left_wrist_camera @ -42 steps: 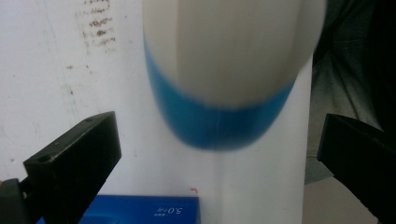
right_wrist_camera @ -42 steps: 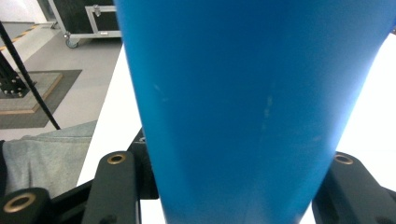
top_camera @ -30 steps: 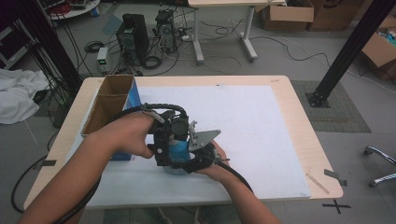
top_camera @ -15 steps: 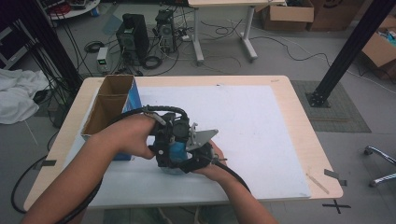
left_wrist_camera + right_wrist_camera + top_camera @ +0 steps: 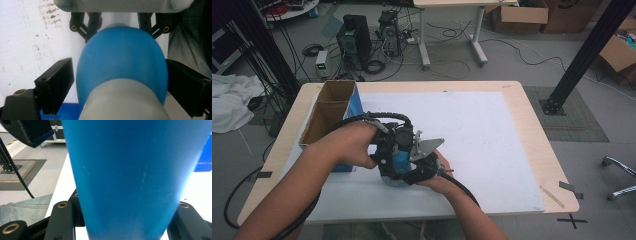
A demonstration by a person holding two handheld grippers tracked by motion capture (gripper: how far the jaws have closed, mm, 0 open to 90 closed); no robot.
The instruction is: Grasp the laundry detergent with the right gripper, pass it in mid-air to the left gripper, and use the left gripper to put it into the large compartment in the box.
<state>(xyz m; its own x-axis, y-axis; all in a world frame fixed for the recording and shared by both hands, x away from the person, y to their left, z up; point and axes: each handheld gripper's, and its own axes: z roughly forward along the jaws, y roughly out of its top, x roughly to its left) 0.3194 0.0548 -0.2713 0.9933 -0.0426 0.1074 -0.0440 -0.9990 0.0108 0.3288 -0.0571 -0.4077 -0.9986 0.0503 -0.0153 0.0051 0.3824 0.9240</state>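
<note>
We take this for a lab: 2 computer towers [image 5: 369,37] and loose cables [image 5: 452,62] at the frame's top, cardboard boxes [image 5: 517,17] upper right, concrete floor [image 5: 602,115].

Blue-and-white bottle [image 5: 121,67] between the closing left gripper [image 5: 120,82] jaws, white table surface [image 5: 27,40] behind

Soft, even room light falls from overhead in the high view, leaving the white mat [image 5: 492,145] pale and flat, with faint shadows under the forearms and dim corners at the far left. The picture is slightly grainy. In the left gripper view the blue bottle [image 5: 122,62] sits too close to be sharp (its edges smear), and the mat behind glares white. The right gripper view is blurred likewise, with bright background.
</note>
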